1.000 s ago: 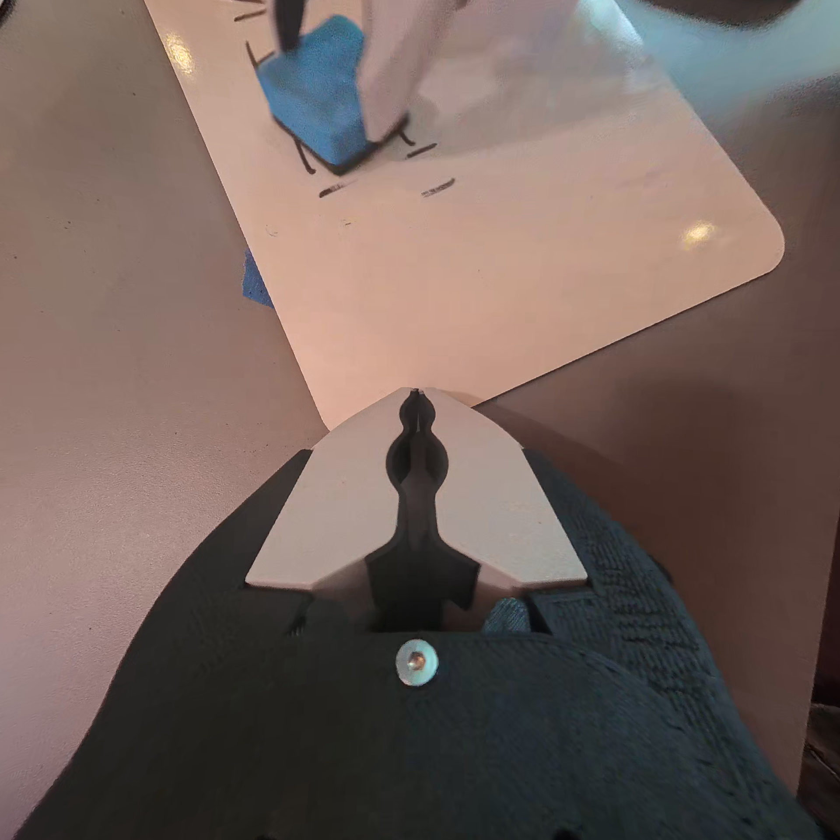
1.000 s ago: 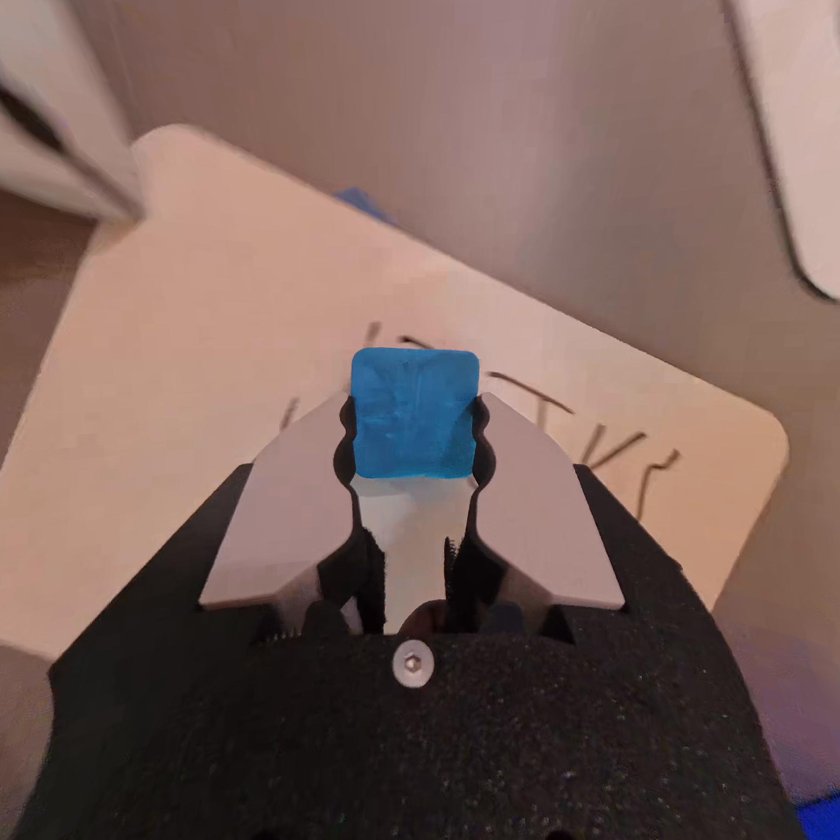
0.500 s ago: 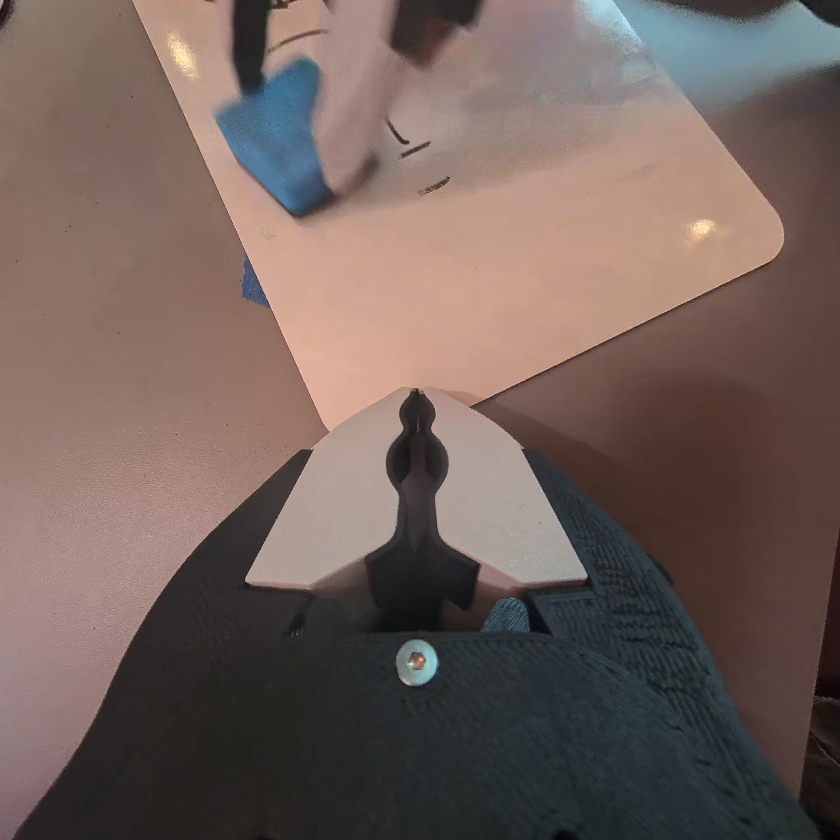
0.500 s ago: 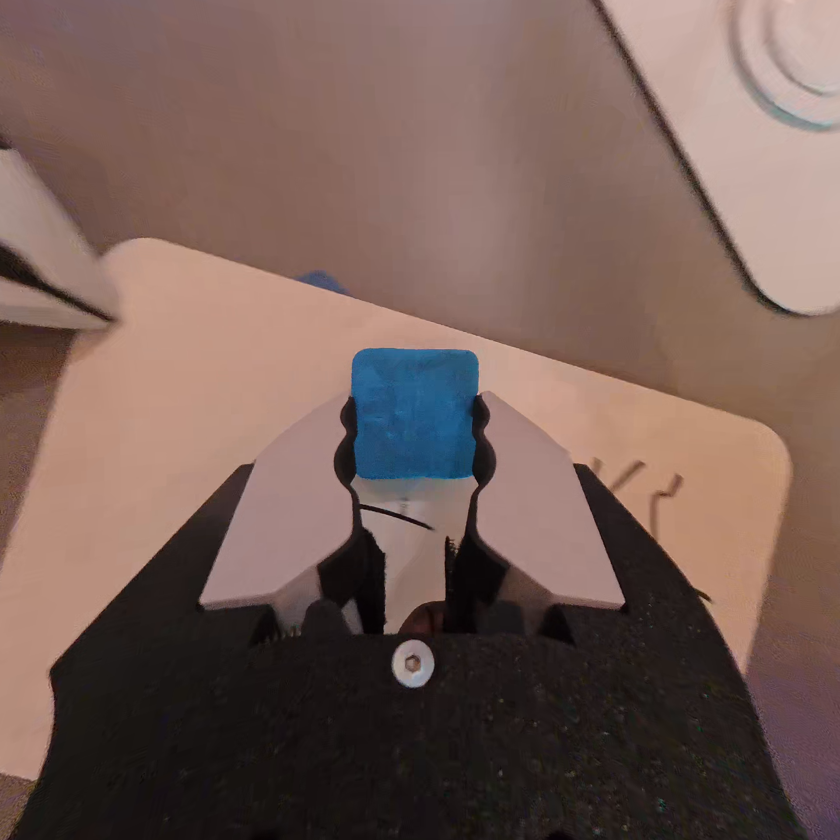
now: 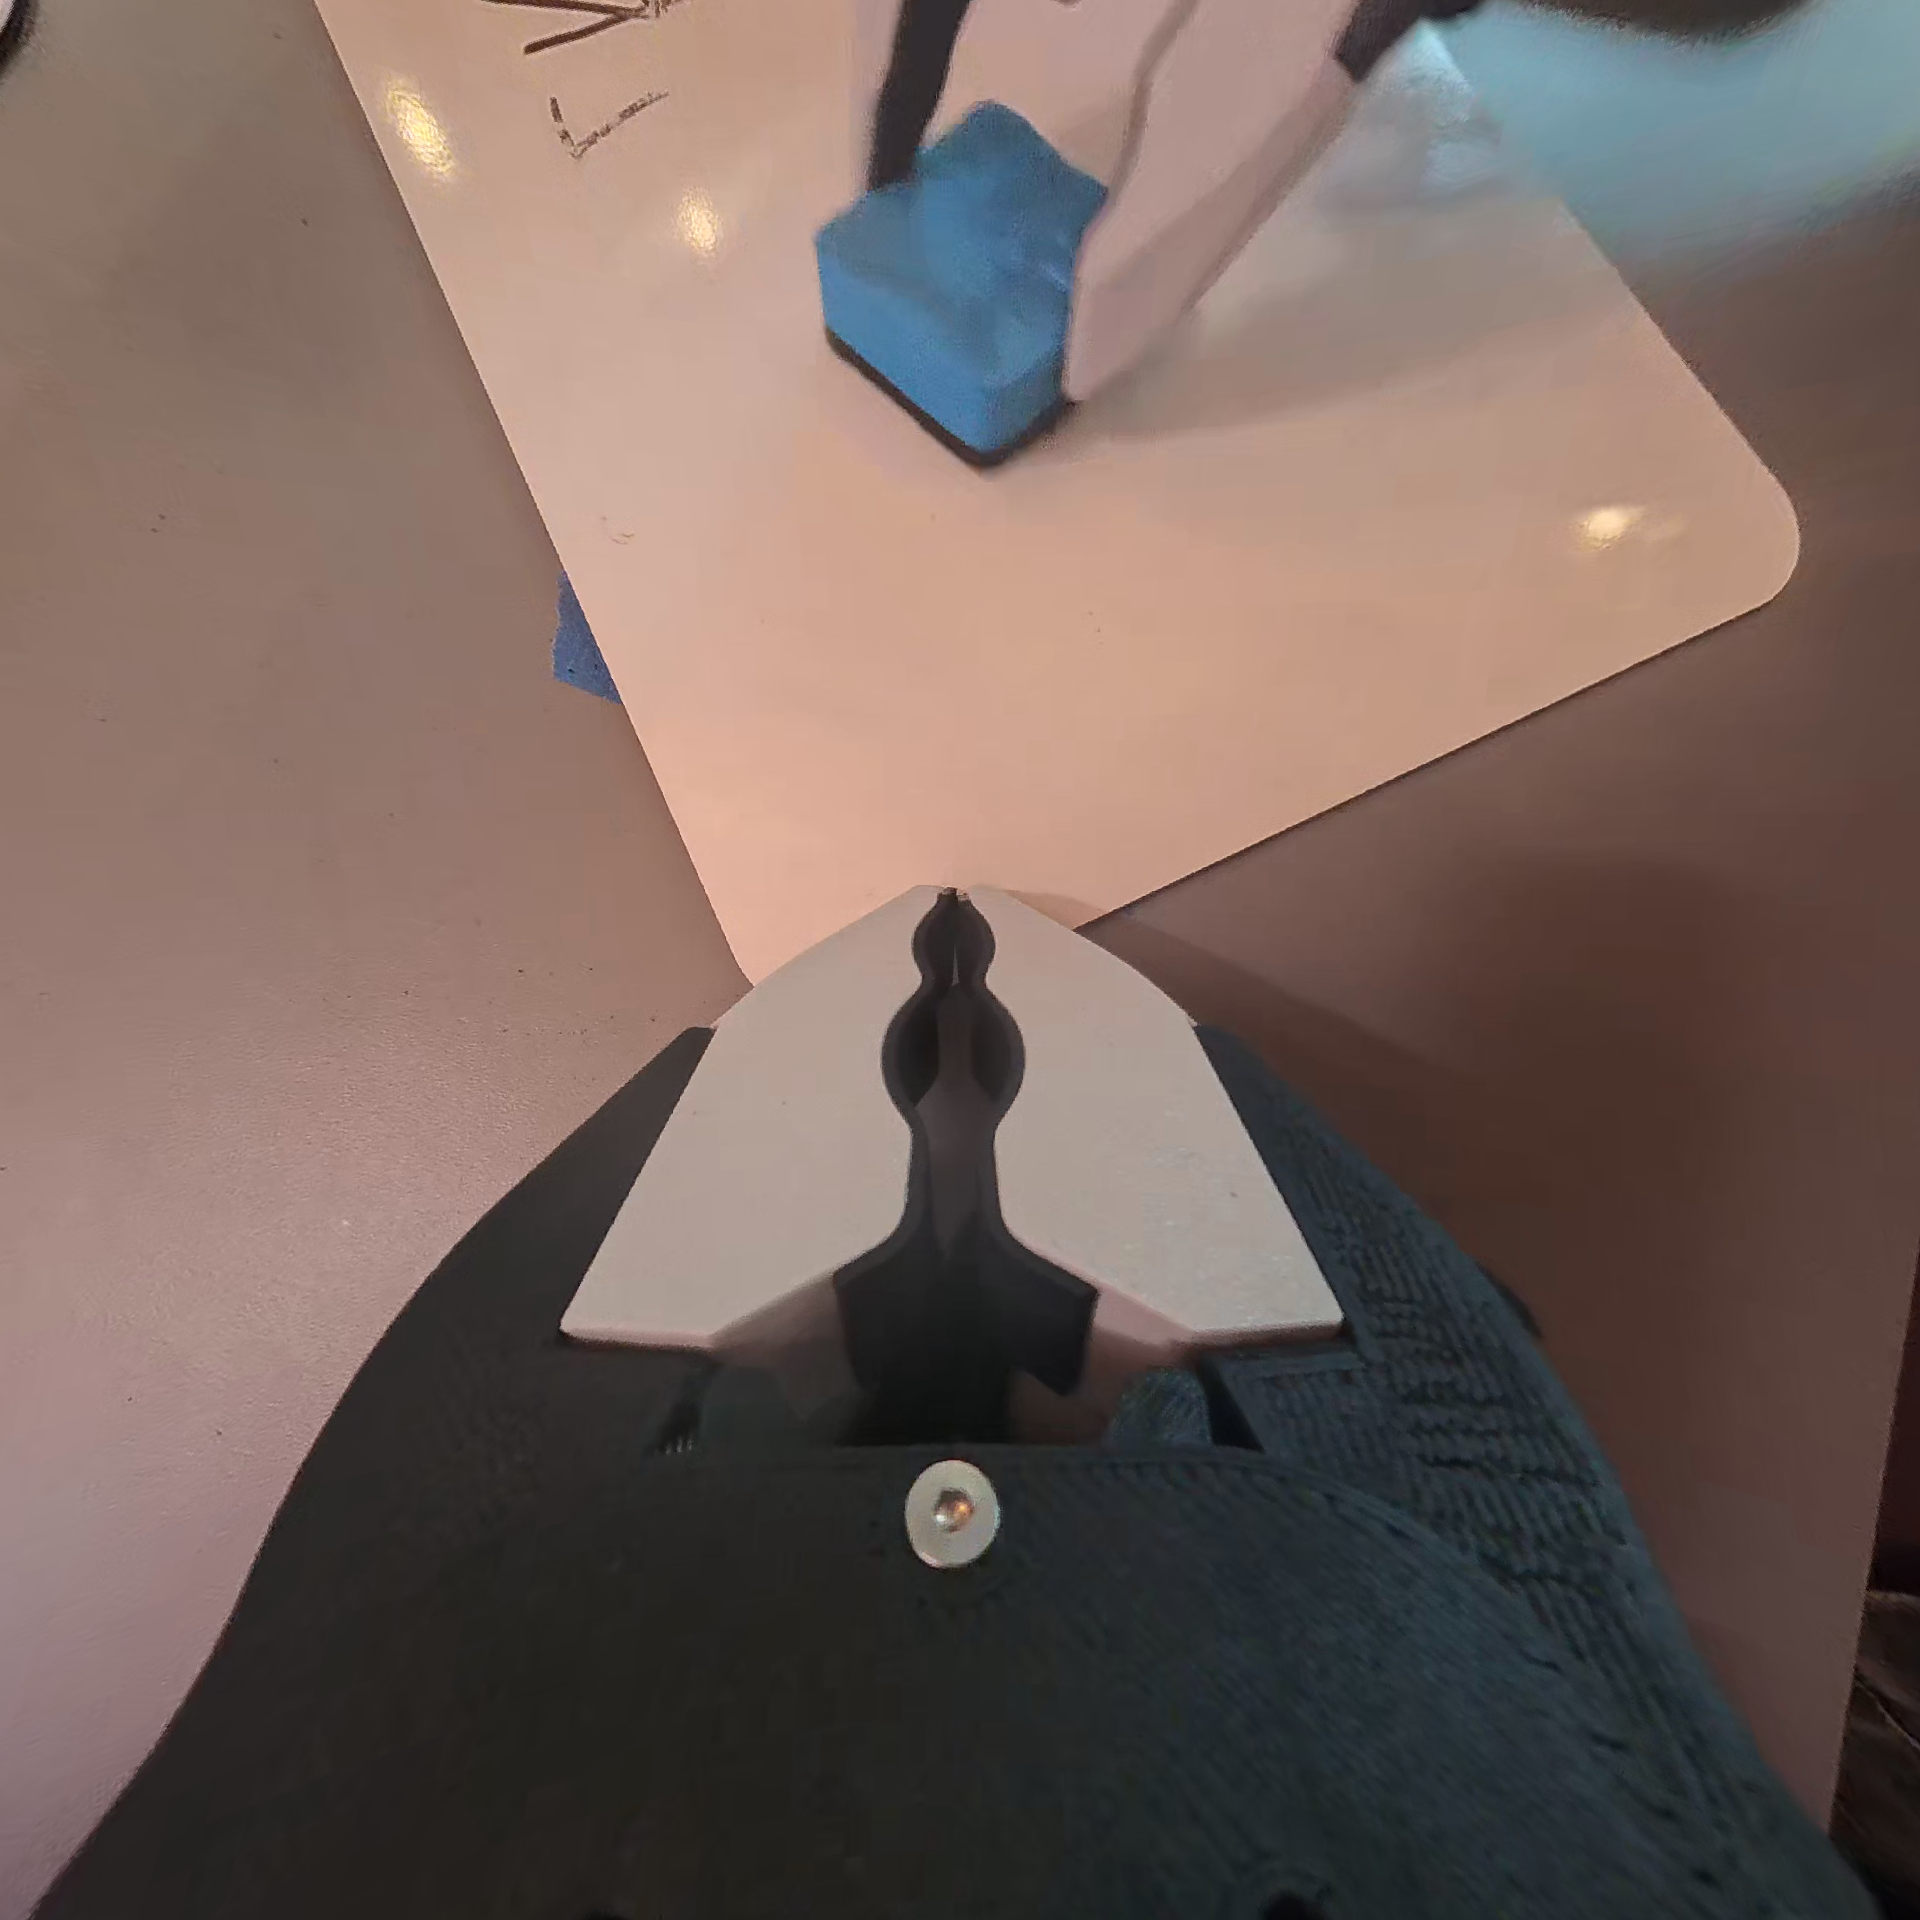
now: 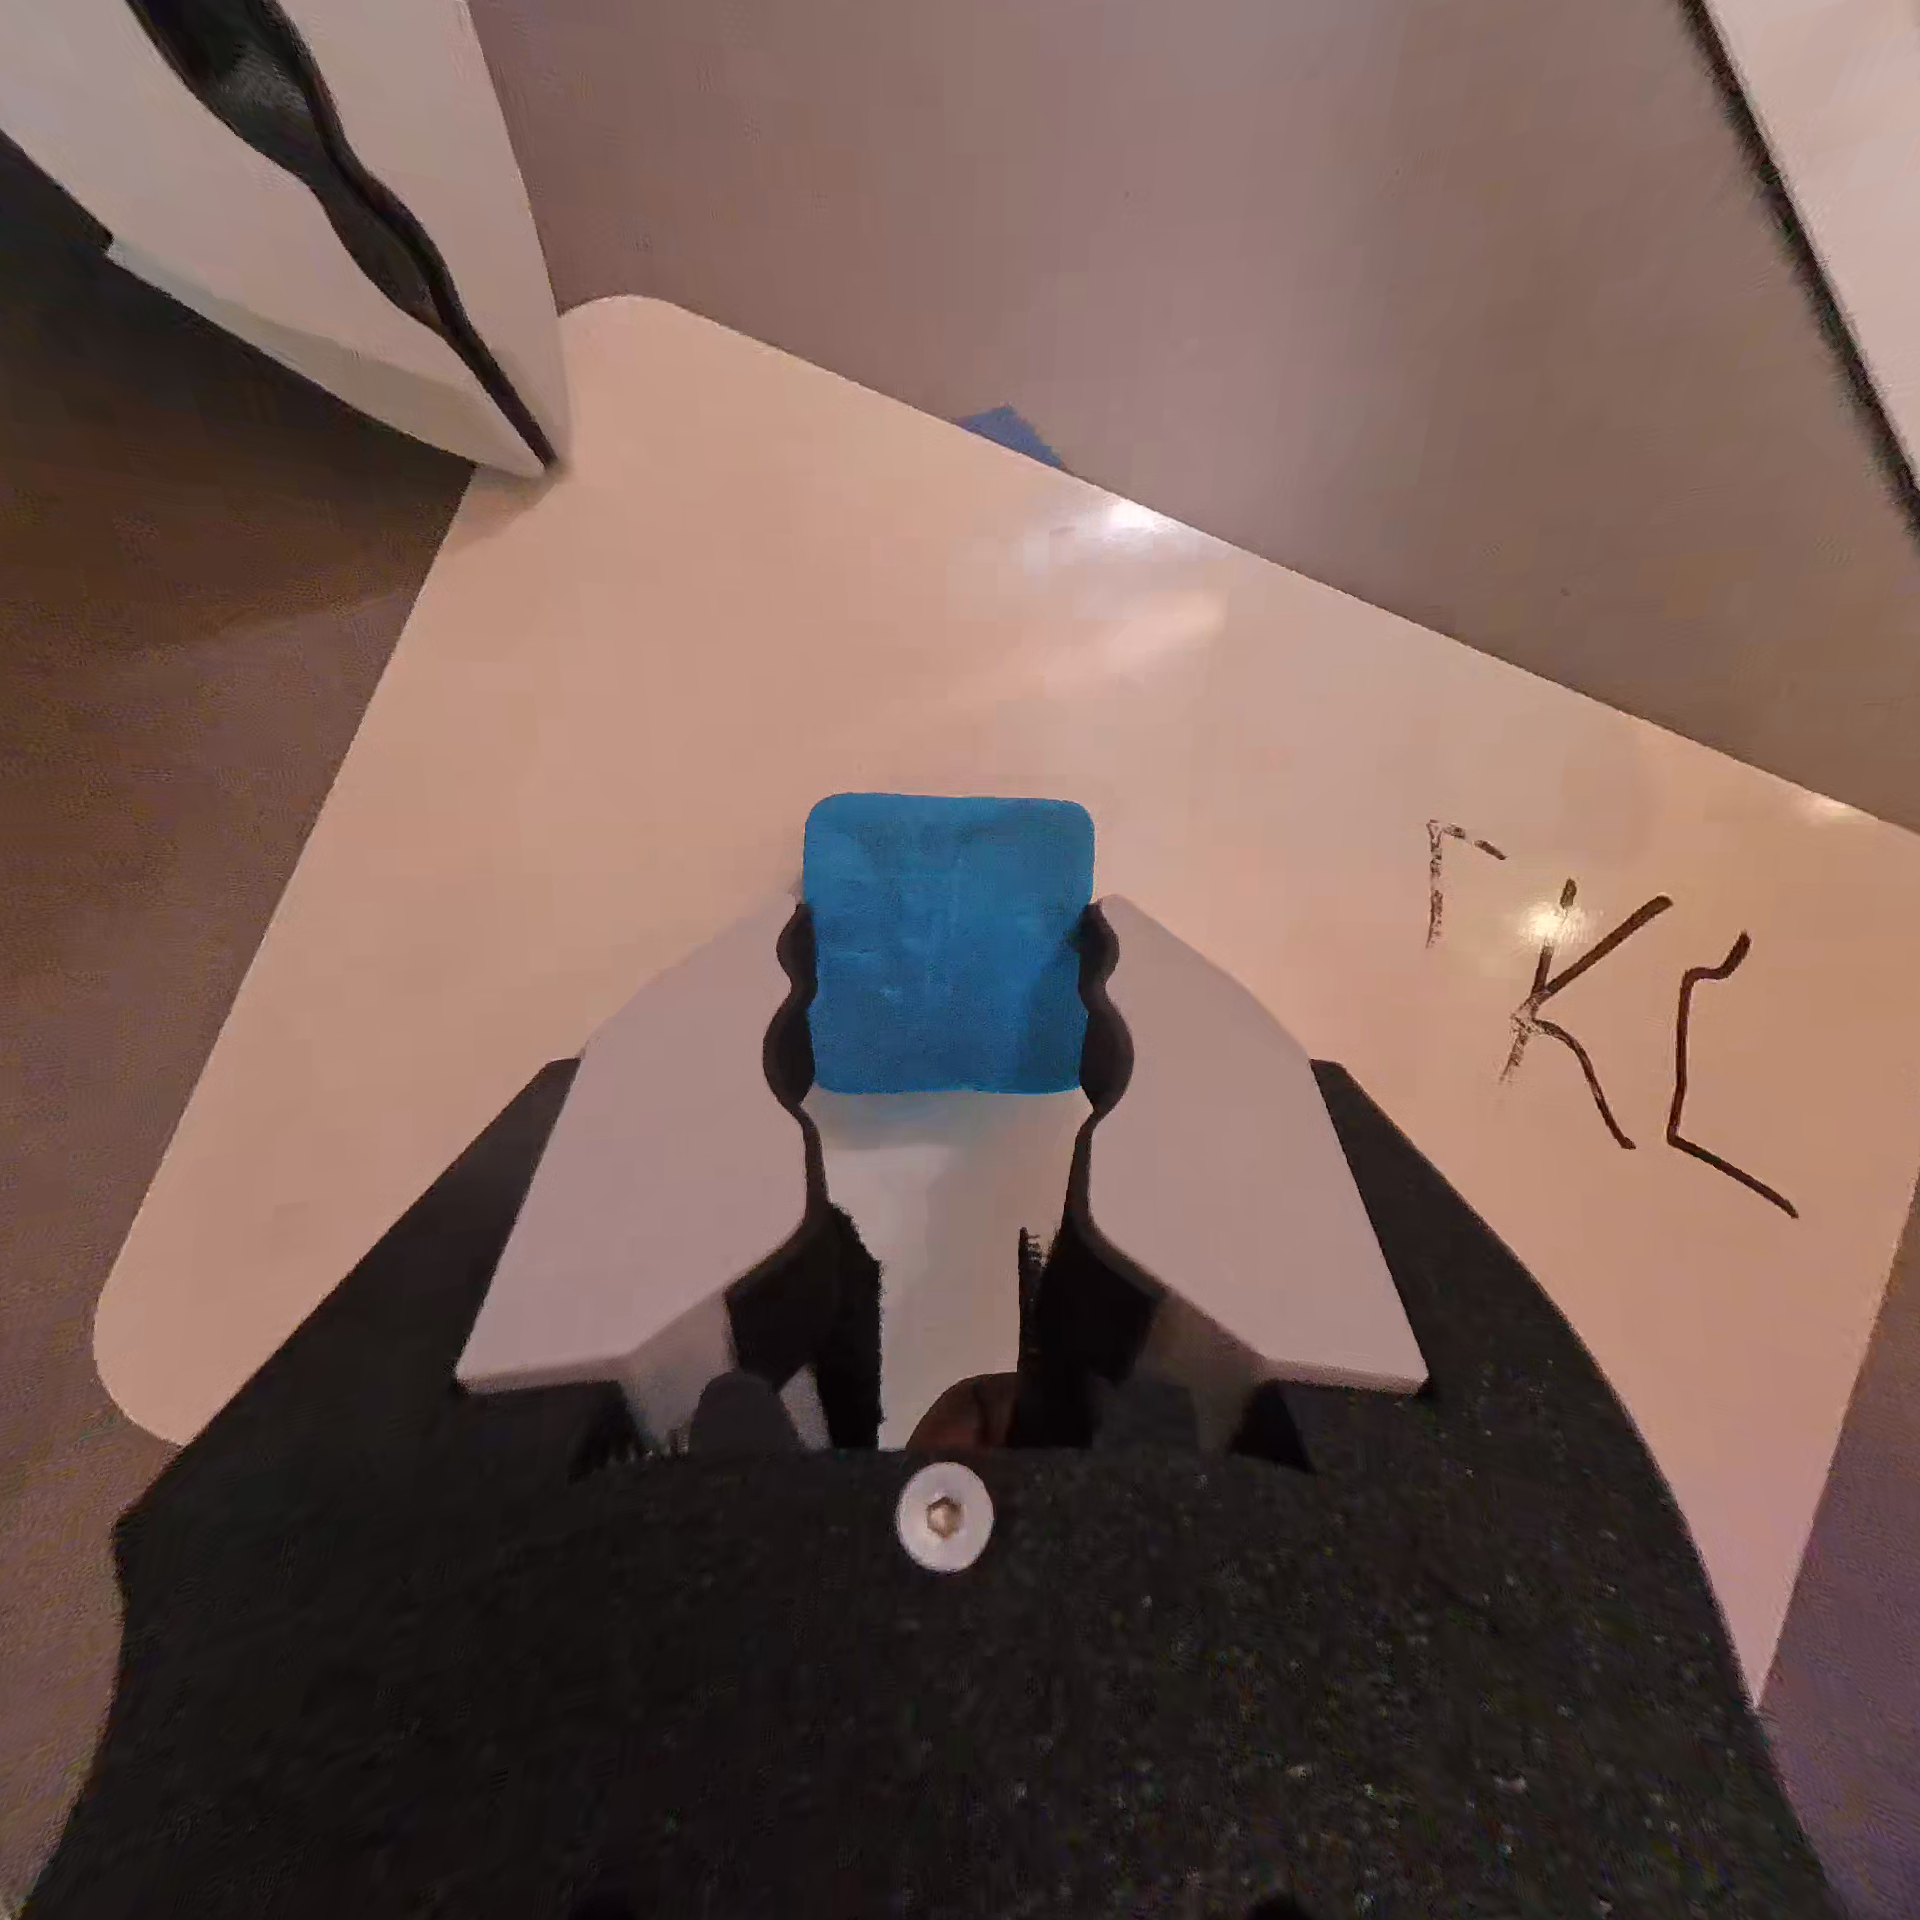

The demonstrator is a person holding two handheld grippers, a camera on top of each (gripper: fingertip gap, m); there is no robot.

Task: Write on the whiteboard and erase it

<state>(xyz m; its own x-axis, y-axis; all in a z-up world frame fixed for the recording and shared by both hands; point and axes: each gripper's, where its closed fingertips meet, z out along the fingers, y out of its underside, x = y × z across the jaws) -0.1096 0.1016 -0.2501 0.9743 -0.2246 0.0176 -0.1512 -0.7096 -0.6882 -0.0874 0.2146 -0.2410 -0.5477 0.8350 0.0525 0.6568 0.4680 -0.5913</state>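
Observation:
The whiteboard (image 5: 1039, 644) lies flat on the brown table. My right gripper (image 6: 948, 914) is shut on a blue eraser (image 6: 948, 945) and presses it flat on the whiteboard (image 6: 644, 790). In the left wrist view the eraser (image 5: 956, 281) sits mid-board with the right gripper's white finger (image 5: 1164, 260) beside it. Black marker strokes (image 6: 1600, 1018) remain at the board's right end; they also show far off in the left wrist view (image 5: 603, 125). My left gripper (image 5: 951, 894) is shut and empty, its tip over the board's near corner; it shows at top left in the right wrist view (image 6: 540, 457).
A piece of blue tape (image 5: 582, 649) sticks out from under the board's left edge, also seen in the right wrist view (image 6: 1008, 431). A white object (image 6: 1839, 208) lies at the top right of the right wrist view. Brown tabletop (image 5: 260, 727) surrounds the board.
My right gripper has swept the eraser across the board toward the near end, and the strokes it passed over are gone. My left gripper has stayed still and shut.

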